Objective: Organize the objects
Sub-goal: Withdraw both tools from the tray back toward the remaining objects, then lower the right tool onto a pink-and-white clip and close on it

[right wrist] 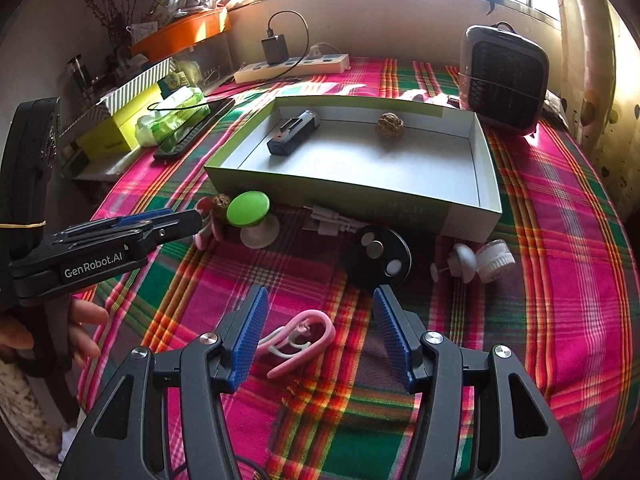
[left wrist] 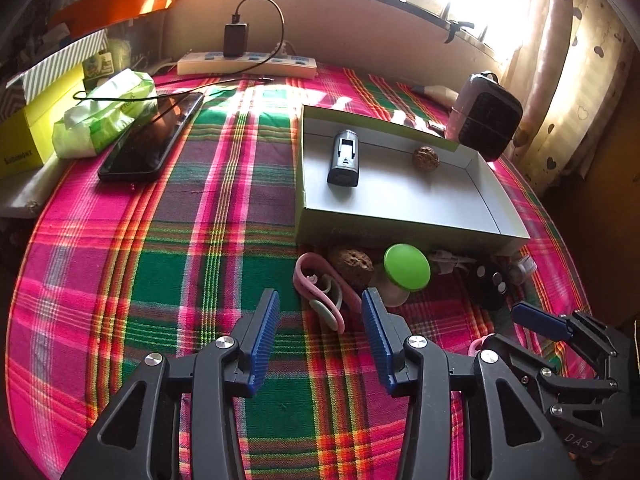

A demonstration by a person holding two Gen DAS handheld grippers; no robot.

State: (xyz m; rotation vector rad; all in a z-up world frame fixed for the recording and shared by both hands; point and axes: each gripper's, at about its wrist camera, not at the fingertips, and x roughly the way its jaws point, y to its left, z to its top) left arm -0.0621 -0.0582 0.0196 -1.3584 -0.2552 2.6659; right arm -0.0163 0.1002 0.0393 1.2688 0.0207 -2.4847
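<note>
**Each pink clip lies just ahead of its own gripper**

Two pink clips remain on the plaid cloth, outside the white box [right wrist: 472, 184], which already holds a dark rectangular device [right wrist: 292, 133] and a walnut [right wrist: 390, 125].

In the right wrist view the right gripper [right wrist: 320, 338] stands released, nothing clenched. One pink clip [right wrist: 298, 342] lies between its blue pads, nearer the left pad; whether it touches that pad is unclear. Its long axis runs from about 7 to 1 o'clock, its rounded end pointing toward the box.

In the left wrist view the left gripper [left wrist: 320, 334] is likewise spread and empty. The second pink clip [left wrist: 320, 292] sits just beyond its fingertips at 12 o'clock, its long axis about 11 to 5 o'clock. Judging by this, each hand is nearest its own clip, the box lying further at 12 to 1 o'clock.
</note>
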